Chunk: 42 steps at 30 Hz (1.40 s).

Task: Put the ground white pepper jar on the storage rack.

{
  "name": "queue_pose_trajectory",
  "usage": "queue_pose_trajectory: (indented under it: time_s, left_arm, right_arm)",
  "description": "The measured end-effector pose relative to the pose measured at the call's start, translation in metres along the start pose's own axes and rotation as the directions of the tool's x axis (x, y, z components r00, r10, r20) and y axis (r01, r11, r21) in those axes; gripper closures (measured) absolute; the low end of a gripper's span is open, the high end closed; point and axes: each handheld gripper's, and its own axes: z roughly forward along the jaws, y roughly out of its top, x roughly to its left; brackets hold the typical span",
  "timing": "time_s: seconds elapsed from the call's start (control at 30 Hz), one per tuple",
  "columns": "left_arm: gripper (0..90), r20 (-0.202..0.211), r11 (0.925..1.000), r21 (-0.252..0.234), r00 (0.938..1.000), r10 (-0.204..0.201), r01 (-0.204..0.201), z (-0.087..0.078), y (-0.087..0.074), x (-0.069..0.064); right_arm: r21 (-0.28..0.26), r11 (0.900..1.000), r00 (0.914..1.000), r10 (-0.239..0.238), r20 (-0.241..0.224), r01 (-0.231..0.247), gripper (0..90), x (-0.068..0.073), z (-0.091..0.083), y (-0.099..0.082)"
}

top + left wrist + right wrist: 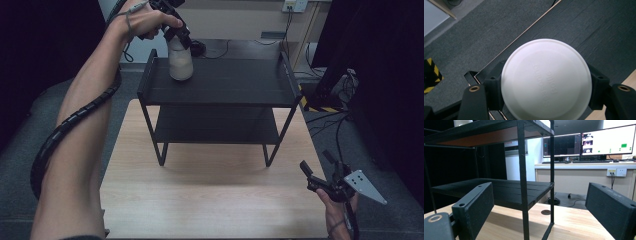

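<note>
A white bottle (180, 62) stands upright at the left end of the top shelf of a black two-tier rack (235, 80). My left gripper (179, 40) comes down on it from above and is shut on its upper part. In the left gripper view the bottle's round white cap (546, 80) sits squeezed between both black jaws, my left gripper (546, 83) over the dark shelf board (599, 25). My right gripper (316, 162) hovers at the table's front right corner, open and empty. In its own view my right gripper (544, 202) faces the rack (522, 182).
The rack stands at the back of a light wooden table (210, 190), and its lower shelf (215, 125) is bare. Grey carpet (474, 37) lies beyond the table. Cables and a yellow-black striped block (312, 102) are on the floor at the right. Monitors (586, 142) sit on a far desk.
</note>
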Motion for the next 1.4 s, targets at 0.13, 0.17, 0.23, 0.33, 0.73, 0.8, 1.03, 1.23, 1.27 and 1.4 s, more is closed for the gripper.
queue_pose_trajectory:
  time_s: [0.13, 0.17, 0.23, 0.33, 0.73, 0.8, 1.03, 1.23, 1.27, 1.4]
  left_arm:
    - [32.7, 0.004, 0.9997, -0.010, 0.9998, -0.021, 0.021, 0.003, -0.001, 0.003]
    - [32.6, 0.003, 0.9997, -0.012, 0.9997, -0.023, 0.023, 0.003, -0.001, 0.003]
    - [32.1, -0.005, 0.9993, -0.024, 0.9996, -0.027, 0.027, 0.004, -0.003, 0.003]
    - [20.0, -0.033, 0.9978, -0.050, 0.9985, -0.044, 0.043, 0.001, -0.008, 0.001]
    - [12.1, -0.036, 0.9734, -0.229, 0.9991, -0.021, 0.012, -0.049, -0.051, -0.002]
    - [12.0, -0.027, 0.9694, -0.245, 0.9996, -0.005, -0.002, -0.058, -0.060, -0.004]
    - [5.4, -0.030, 0.9570, -0.288, 0.9993, 0.022, -0.030, -0.090, -0.108, -0.024]
    - [4.7, -0.037, 0.9531, -0.295, 0.9974, 0.061, -0.069, -0.106, -0.150, -0.038]
    - [4.4, -0.037, 0.9530, -0.293, 0.9970, 0.068, -0.075, -0.107, -0.156, -0.041]
    - [4.1, -0.015, 0.9426, -0.321, 0.9957, 0.091, -0.091, -0.109, -0.186, -0.049]
  right_arm:
    - [0.003, 1.0000, 1.0000, -0.001, 0.000, 0.001, 8.5, 0.000, 0.000, 0.000]
    - [0.003, 1.0000, 1.0000, 0.000, -0.001, 0.000, 8.5, 0.000, 0.000, 0.000]
    - [0.003, 1.0000, 1.0000, 0.001, -0.001, -0.001, 8.5, 0.001, 0.000, 0.000]
    - [0.002, 1.0000, 1.0000, -0.002, -0.004, 0.002, 8.5, 0.001, 0.000, 0.000]
    - [0.007, 1.0000, 1.0000, -0.002, -0.005, 0.002, 8.5, 0.002, 0.000, 0.000]
    - [0.007, 1.0000, 1.0000, -0.004, -0.005, 0.004, 8.4, 0.002, 0.000, 0.000]
    - [0.009, 1.0000, 1.0000, -0.005, -0.006, 0.005, 8.4, 0.003, 0.000, 0.001]
    - [0.009, 0.9998, 0.9997, -0.015, -0.017, 0.015, 8.5, 0.005, 0.001, 0.002]
    - [0.010, 0.9998, 0.9998, -0.014, -0.017, 0.014, 8.5, 0.006, 0.001, 0.002]
    - [0.011, 0.9998, 0.9997, -0.016, -0.016, 0.016, 8.5, 0.006, 0.001, 0.002]
